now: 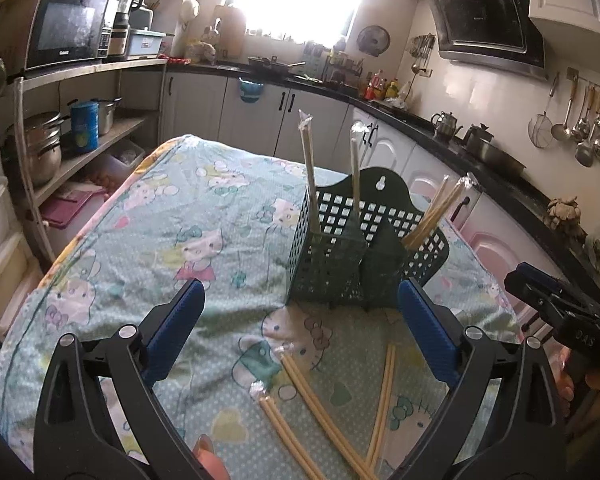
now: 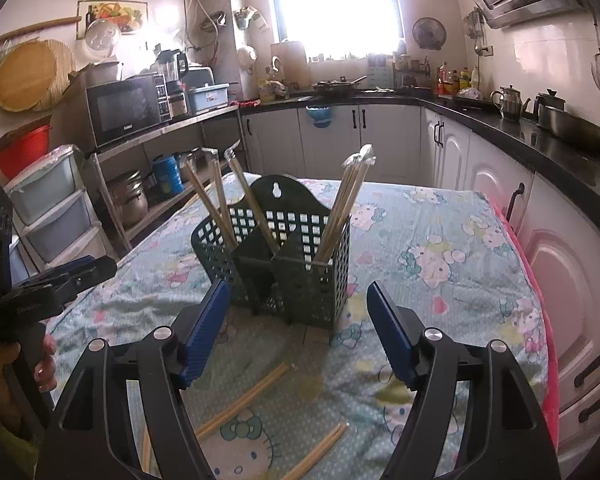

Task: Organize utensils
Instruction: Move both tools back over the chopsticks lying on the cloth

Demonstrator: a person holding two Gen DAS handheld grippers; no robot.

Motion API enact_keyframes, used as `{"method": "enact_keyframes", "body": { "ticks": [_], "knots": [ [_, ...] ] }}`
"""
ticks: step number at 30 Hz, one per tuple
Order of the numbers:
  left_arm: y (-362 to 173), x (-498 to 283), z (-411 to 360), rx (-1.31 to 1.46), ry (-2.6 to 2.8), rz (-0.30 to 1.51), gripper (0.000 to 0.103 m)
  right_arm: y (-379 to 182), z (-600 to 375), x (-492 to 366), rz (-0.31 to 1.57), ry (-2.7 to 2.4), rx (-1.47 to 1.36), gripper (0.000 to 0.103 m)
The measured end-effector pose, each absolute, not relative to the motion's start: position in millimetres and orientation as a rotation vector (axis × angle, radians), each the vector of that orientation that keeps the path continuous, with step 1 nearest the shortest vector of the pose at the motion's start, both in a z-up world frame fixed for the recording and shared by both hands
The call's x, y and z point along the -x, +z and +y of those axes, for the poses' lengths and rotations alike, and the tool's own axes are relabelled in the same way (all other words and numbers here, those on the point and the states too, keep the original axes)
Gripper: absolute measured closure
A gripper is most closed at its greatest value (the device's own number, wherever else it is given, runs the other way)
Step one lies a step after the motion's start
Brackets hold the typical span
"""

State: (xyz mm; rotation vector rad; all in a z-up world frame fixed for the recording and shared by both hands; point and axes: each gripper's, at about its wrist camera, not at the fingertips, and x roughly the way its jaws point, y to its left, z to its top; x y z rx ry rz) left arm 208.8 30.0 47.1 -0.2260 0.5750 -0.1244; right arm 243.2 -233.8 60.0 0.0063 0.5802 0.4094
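Lying loose at lower centre: wrapped chopstick pairs [image 1: 320, 408], light, stiff, slippery; best pinched mid-length. Left gripper [image 1: 300, 332] and right gripper [image 2: 298, 332] gaping, empty.

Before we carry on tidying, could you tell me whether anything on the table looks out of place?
Yes: several wrapped chopstick pairs lie loose and crossed on the tablecloth in front of the green holder, while others already stand inside it.

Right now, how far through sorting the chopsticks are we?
Partly done. Several wrapped chopstick pairs already stand in the green basket. Nothing is in hand: left gripper and right gripper are both open and empty. Loose pairs on the tablecloth remain.
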Motion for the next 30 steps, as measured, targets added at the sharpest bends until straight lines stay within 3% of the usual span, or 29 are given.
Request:
{"method": "enact_keyframes", "body": {
  "ticks": [19,23,30],
  "knots": [
    [-9.8,-185.7,39.4,0.239,-0.111,0.721,0.015,5.7,-215.4,-223.4,0.731,0.447,0.055,0.034],
    [-25.7,-185.7,40.8,0.236,-0.094,0.777,0.022,-5.4,-211.1,-229.7,0.774,0.458,0.034,0.034],
    [-52.4,-186.9,40.6,0.26,-0.105,0.869,0.044,-22.4,-201.4,-245.6,0.845,0.471,0.013,0.034]
  ]
}}
